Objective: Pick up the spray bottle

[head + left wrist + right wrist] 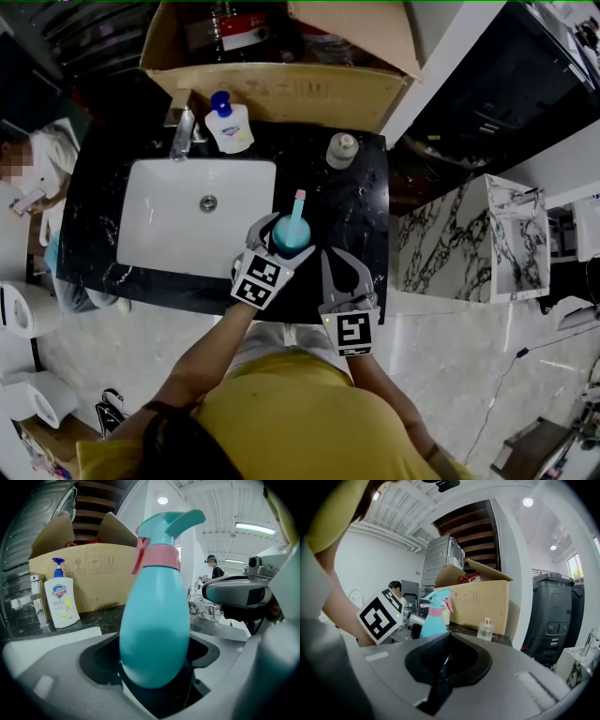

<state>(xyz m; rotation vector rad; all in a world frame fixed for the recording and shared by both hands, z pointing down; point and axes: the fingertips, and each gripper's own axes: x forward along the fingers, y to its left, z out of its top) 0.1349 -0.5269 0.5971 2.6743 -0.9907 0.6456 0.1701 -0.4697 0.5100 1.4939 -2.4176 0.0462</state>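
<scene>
Left gripper (281, 242) clamped wide on spray bottle (154, 620), lower body deep between jaws. Right gripper (449, 637) closed, empty, sat just right of it. Bottle stood upright on black counter (361, 216), between sink (159, 239) and right gripper. Behind: faucet (183, 131), soap pump bottle (229, 127), small clear bottle (342, 150), open cardboard box (281, 94) at back edge, all well apart from jaws. Bottle: teal pear-shaped body, teal head, pink collar and trigger.
</scene>
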